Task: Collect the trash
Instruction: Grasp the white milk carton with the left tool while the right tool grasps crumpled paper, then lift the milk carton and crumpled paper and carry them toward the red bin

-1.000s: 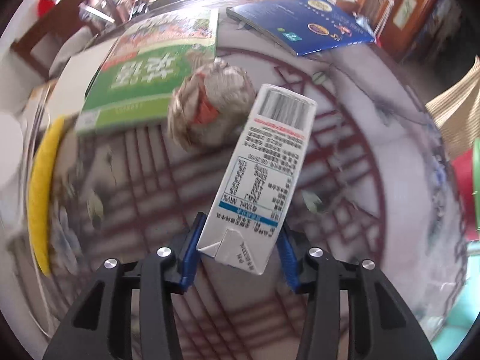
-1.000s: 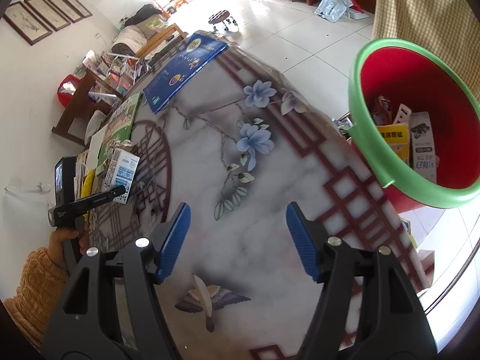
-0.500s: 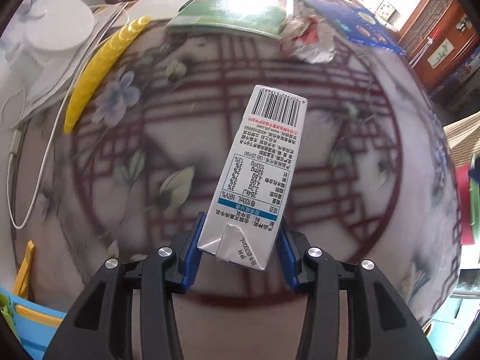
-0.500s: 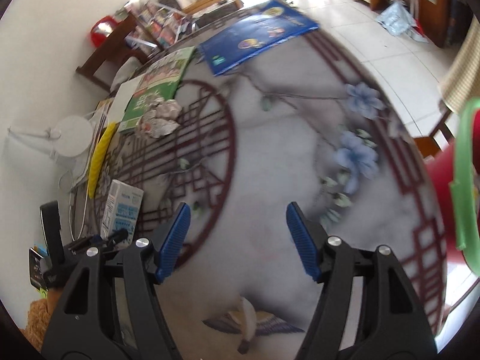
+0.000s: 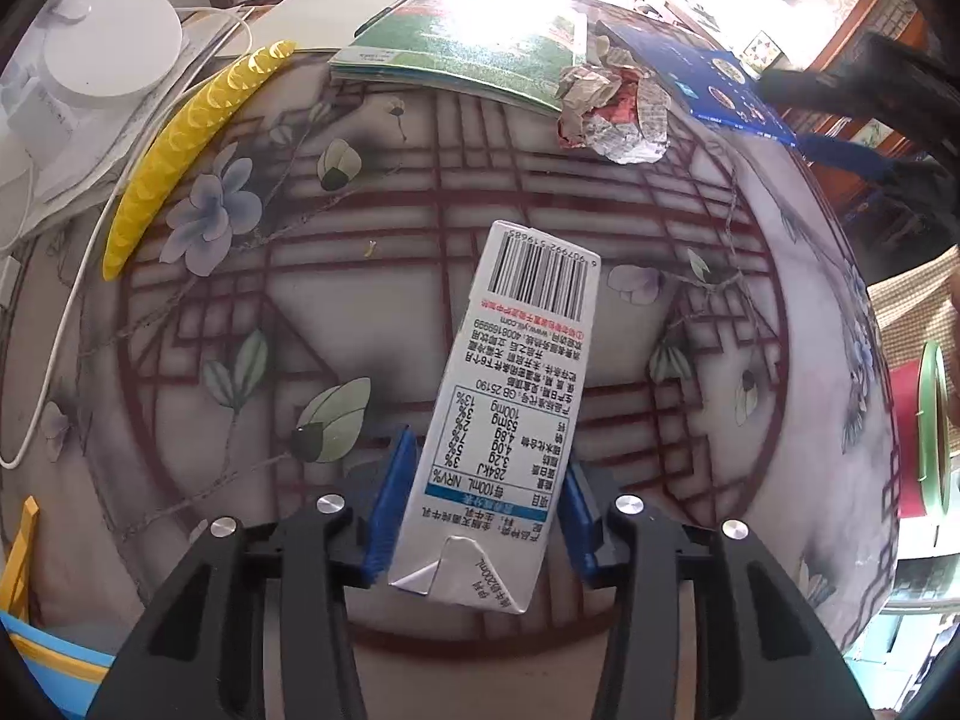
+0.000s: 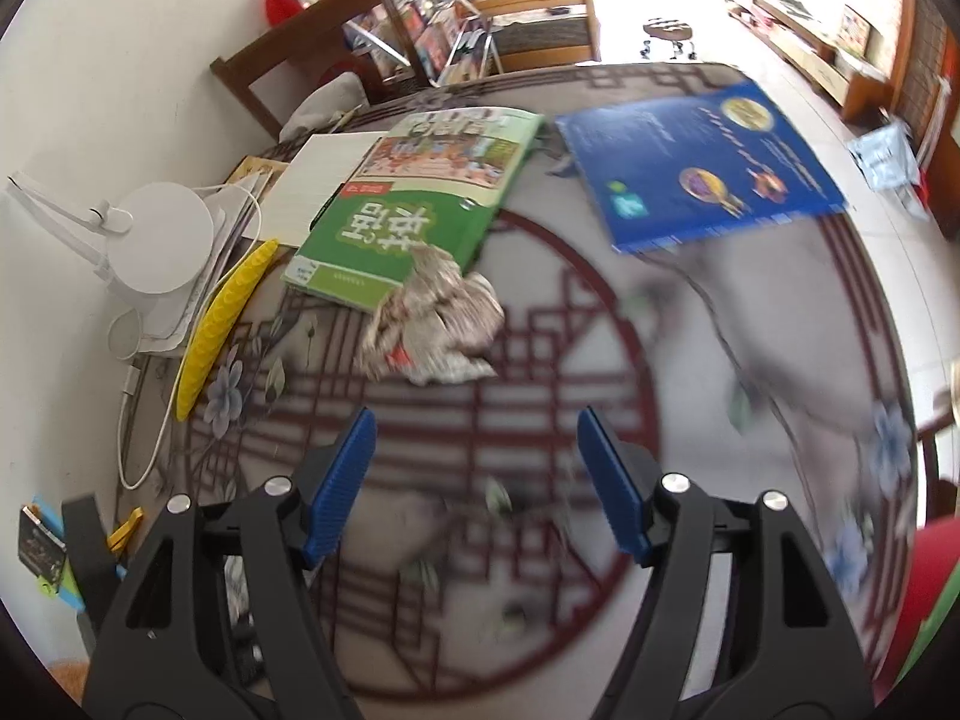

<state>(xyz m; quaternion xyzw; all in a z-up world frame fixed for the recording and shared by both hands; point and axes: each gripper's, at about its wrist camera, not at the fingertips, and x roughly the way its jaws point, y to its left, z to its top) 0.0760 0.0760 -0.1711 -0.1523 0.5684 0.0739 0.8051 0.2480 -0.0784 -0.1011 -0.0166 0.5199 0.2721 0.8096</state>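
- We find the left tool clenched on a small milk carton, its blue pads bearing on the two narrow sides near the folded top end; the carton hangs clear above the patterned tabletop.
- We judge the carton light and probably empty. Its board walls are stiff at the folded corners but would dent mid-panel, and the coated surface is smooth, so a grip near an end seam suits it.
- The right tool holds nothing and its jaws are opening.
- A crumpled paper wad lies ahead of the right tool, touching the corner of a green book.
- We judge the wad very light, soft and springy. It should crush under the pads, so a grasp across its bulkiest middle seems safest, clear of the book's cover.
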